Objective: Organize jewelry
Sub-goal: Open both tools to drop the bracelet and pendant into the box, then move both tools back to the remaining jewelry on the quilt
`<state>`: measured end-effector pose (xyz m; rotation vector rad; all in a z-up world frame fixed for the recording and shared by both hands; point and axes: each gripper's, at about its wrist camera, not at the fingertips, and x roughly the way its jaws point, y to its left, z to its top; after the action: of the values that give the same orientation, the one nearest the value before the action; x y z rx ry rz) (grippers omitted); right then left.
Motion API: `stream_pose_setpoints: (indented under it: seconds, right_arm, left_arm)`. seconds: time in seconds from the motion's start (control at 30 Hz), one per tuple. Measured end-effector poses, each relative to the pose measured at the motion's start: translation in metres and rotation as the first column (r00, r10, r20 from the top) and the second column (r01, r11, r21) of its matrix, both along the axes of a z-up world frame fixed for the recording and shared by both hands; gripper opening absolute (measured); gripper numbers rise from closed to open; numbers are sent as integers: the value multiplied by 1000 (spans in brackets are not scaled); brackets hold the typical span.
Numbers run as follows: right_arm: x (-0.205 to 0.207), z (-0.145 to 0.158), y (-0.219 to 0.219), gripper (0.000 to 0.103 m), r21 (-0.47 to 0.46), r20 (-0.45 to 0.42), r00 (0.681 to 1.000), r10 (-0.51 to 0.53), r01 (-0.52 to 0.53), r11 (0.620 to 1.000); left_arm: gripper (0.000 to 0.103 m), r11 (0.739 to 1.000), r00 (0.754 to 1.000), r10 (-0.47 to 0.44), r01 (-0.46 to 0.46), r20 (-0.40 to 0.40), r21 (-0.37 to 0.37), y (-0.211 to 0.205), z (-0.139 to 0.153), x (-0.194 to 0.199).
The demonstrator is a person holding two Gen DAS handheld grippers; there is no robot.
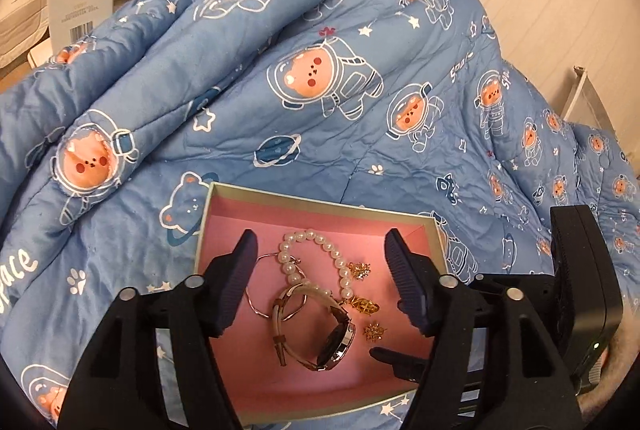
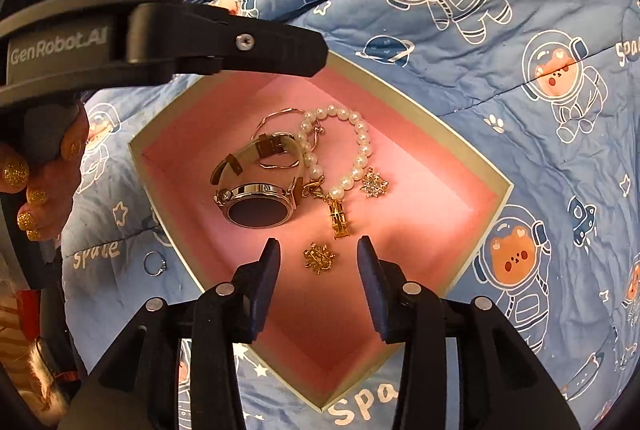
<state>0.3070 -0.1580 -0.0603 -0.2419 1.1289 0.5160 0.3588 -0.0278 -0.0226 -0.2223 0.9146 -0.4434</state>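
- the ring point(image 2: 154, 263) is seen on the quilt point(image 2: 460, 78) just outside the box's point(image 2: 486, 172) left edge — apart from the jewelry inside.
- right claw point(image 2: 318, 256), spread and empty, is held over the brooch point(image 2: 319, 257); the ring lies to its left.
- left claw point(image 1: 320, 270) is spread, empty — over the watch point(image 1: 334, 344).

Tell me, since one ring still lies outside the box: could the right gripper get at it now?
Probably yes. The ring lies bare on the quilt, beside the pink box; the right gripper is open and empty, with only the box rim between.
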Motion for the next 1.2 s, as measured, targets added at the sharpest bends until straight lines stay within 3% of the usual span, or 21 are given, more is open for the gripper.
stream_pose_setpoints:
  seconds: [0.07,0.17,0.33,0.47,0.67,0.83,1.03,1.2]
  right_arm:
    - [-7,8,-3,55,15,41,999,-13,12,1000]
    - [-27,20,-6,64,37,115,993,-18,14,999]
    - [-68,41,-18,72,65,244,969,-37,22,998]
    - [-86,40,-30,72,96,290,955,-60,33,995]
    - [-121,35,-32,72,103,289,956,-52,23,994]
    - [-144,13,-28,72,89,265,963,-37,14,996]
    - [-162,-9,-29,71,96,225,973,-48,27,995]
    - [-171,-18,-33,65,109,199,977,-71,50,993]
  left_arm:
    - [85,1000,999,30,-30,31,-5,9,7,-10]
    - [94,997,996,73,-72,53,-27,24,12,-26]
    - [97,995,991,97,-97,89,-7,45,8,-63]
    - [97,991,987,94,-106,134,86,50,1,-95]
    - [97,986,987,40,-65,158,156,48,-13,-139]
    - [97,968,986,39,-78,163,238,38,-27,-172]
    - [97,958,984,-25,-27,177,286,18,-40,-203]
    - [97,962,988,-26,-16,151,271,14,-50,-215]
